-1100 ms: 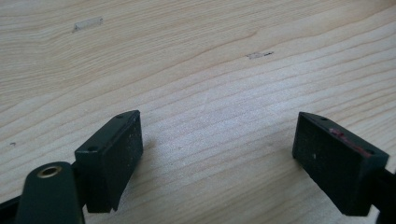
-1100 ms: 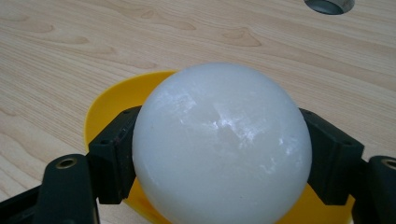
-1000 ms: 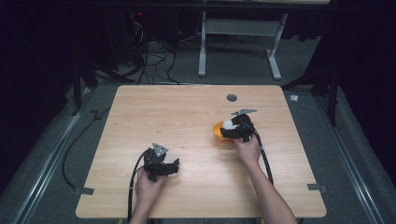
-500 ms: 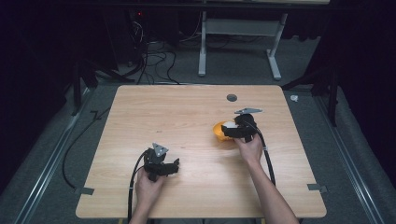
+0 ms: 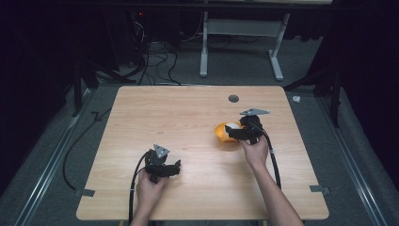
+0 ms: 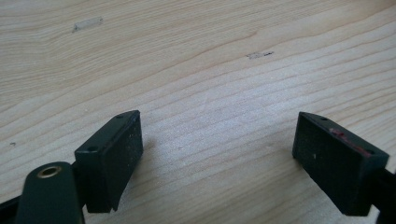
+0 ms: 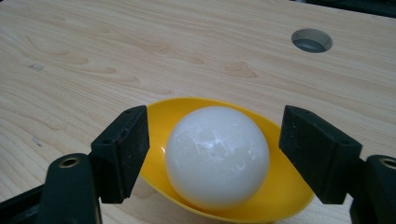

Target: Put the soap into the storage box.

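Resting in a shallow yellow plastic bowl (image 7: 224, 186) on the pale wooden table (image 5: 179, 117): glossy white ball (image 7: 217, 156), centred between the spread, non-touching jaws of the right gripper (image 7: 215, 154).
Straddled directly ahead, round, no long axis; far from the left gripper (image 6: 217, 158), likewise spread over bare wood; no legible writing anywhere.

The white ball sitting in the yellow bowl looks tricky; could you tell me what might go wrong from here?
1. The white ball is smooth and round, and the right gripper stands open around it without touching; an off-centre squeeze could squirt it out.
2. The yellow bowl is shallow and light-looking; a jaw catching its rim might tip or slide it.
3. A loose ball could roll across the table, perhaps toward the hole.
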A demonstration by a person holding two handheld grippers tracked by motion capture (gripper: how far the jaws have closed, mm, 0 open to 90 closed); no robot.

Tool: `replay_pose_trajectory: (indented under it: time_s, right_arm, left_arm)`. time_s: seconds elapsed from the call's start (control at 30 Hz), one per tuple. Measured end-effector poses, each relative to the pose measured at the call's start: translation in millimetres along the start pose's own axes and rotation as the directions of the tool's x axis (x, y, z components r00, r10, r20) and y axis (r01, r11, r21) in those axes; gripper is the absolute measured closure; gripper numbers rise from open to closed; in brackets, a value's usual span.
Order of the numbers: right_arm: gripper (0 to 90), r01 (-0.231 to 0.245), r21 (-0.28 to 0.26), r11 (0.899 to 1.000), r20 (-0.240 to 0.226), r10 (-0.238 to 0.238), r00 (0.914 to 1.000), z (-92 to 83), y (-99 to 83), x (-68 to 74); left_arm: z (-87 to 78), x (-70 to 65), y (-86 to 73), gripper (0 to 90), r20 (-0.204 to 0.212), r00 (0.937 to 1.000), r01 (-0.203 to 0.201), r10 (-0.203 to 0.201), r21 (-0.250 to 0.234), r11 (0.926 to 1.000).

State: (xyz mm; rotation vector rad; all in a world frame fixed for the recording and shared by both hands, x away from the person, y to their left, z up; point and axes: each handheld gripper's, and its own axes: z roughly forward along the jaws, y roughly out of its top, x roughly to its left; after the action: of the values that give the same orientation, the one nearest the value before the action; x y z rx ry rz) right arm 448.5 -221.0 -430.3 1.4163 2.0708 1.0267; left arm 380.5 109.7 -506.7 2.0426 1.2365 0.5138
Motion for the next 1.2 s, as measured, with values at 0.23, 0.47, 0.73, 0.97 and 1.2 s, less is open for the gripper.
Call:
replay_pose_trajectory:
  time_s: [0.23,0.47,0.73,0.97,1.2]
  right_arm:
    - [26.4,-0.004,-0.015,1.000,-0.004,0.003,1.0000,-7.6,-3.8,-2.5]
    - [26.7,-0.006,-0.033,0.999,-0.010,0.006,0.9999,-16.3,-7.7,-6.6]
    - [26.8,-0.004,-0.037,0.999,-0.010,0.004,0.9999,-23.2,-10.5,-8.9]
    - [26.9,0.005,-0.056,0.998,-0.008,-0.006,0.9999,-32.9,-10.7,-8.8]
    - [27.0,0.006,-0.062,0.998,-0.009,-0.007,0.9999,-39.4,-13.3,-11.0]
  left_arm:
    - [0.0,0.0,0.0,16.5,0.000,1.0000,0.000,0.000,0.000,1.0000]
    - [0.0,0.0,0.0,16.5,0.000,1.0000,0.000,0.000,0.000,1.0000]
    - [0.0,-0.1,0.0,16.5,0.000,1.0000,0.001,-0.001,0.000,1.0000]
    - [0.1,-0.1,0.0,16.5,0.000,1.0000,0.001,-0.001,0.000,1.0000]
    - [0.1,-0.1,0.0,16.5,0.000,1.0000,0.001,-0.001,0.000,1.0000]
